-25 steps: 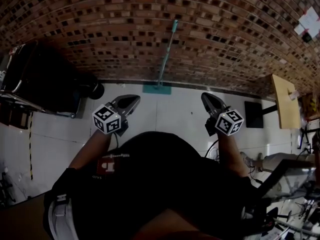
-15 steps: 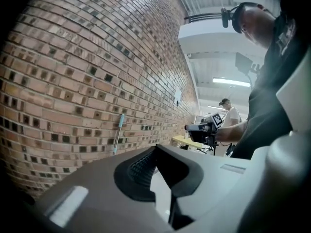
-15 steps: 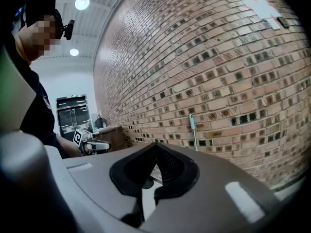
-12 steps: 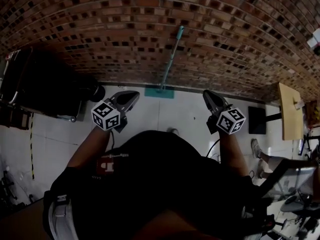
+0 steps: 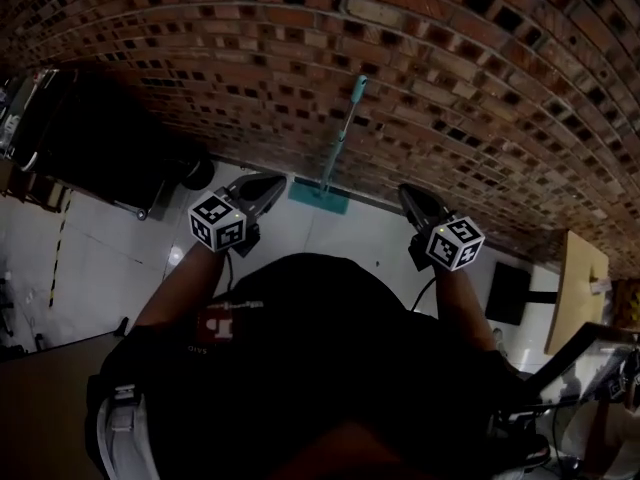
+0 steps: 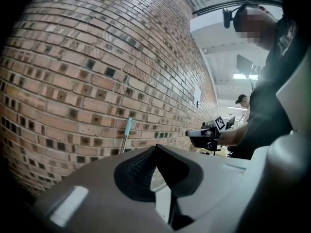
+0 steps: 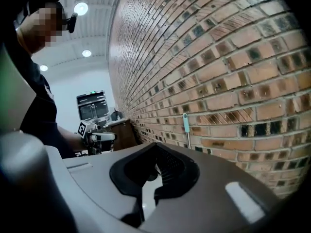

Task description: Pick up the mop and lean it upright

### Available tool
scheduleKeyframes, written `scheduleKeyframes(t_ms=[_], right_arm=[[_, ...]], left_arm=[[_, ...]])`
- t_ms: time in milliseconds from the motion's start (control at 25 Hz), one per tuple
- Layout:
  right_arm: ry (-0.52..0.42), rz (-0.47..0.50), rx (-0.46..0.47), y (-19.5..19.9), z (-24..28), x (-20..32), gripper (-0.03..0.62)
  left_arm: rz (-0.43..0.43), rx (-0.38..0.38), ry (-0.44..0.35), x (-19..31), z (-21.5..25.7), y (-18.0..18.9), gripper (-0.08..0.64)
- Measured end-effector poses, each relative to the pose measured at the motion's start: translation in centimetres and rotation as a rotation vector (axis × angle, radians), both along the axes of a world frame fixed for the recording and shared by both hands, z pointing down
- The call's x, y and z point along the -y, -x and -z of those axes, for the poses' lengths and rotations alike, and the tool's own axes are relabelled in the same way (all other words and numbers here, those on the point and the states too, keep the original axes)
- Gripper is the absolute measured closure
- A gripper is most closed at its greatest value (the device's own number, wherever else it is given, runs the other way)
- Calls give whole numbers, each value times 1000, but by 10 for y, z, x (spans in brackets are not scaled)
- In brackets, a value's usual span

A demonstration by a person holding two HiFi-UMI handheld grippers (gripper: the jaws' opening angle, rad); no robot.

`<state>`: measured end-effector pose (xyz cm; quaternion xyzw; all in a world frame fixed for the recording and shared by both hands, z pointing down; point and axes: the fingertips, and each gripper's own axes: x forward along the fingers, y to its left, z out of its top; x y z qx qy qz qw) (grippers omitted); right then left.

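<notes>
The mop stands upright against the brick wall, its teal handle [image 5: 340, 138] leaning on the bricks and its flat teal head [image 5: 320, 195] on the white floor. The handle top also shows in the left gripper view [image 6: 127, 129] and in the right gripper view [image 7: 186, 124]. My left gripper [image 5: 275, 182] is shut and empty, just left of the mop head. My right gripper [image 5: 404, 194] is shut and empty too, a little to the right of the mop. Neither gripper touches the mop. Each gripper appears in the other's view, the right gripper [image 6: 201, 134] and the left gripper [image 7: 99, 137].
The brick wall [image 5: 450, 88] runs across the back. A dark cart [image 5: 100, 153] stands at the left by the wall. A wooden table [image 5: 575, 288] and a black panel [image 5: 507, 293] are at the right. White tiled floor [image 5: 90, 268] lies around me.
The head view has swung and tilted, so wall, mop and table sit lower right. The mop stays leaning on the wall. Both grippers stay shut at about the same place.
</notes>
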<state>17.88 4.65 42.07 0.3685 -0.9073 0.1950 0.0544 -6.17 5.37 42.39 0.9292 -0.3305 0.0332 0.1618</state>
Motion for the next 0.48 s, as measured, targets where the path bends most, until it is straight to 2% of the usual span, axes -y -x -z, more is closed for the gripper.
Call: scheduleKeyframes(t_ms=[200, 480], right_arm=[[-2, 56, 2, -7, -3, 38, 578], [0, 56, -15, 3, -8, 90, 578]], left_arm=[[16, 18, 2, 25, 0, -25, 563], [-17, 22, 6, 77, -7, -26, 563]])
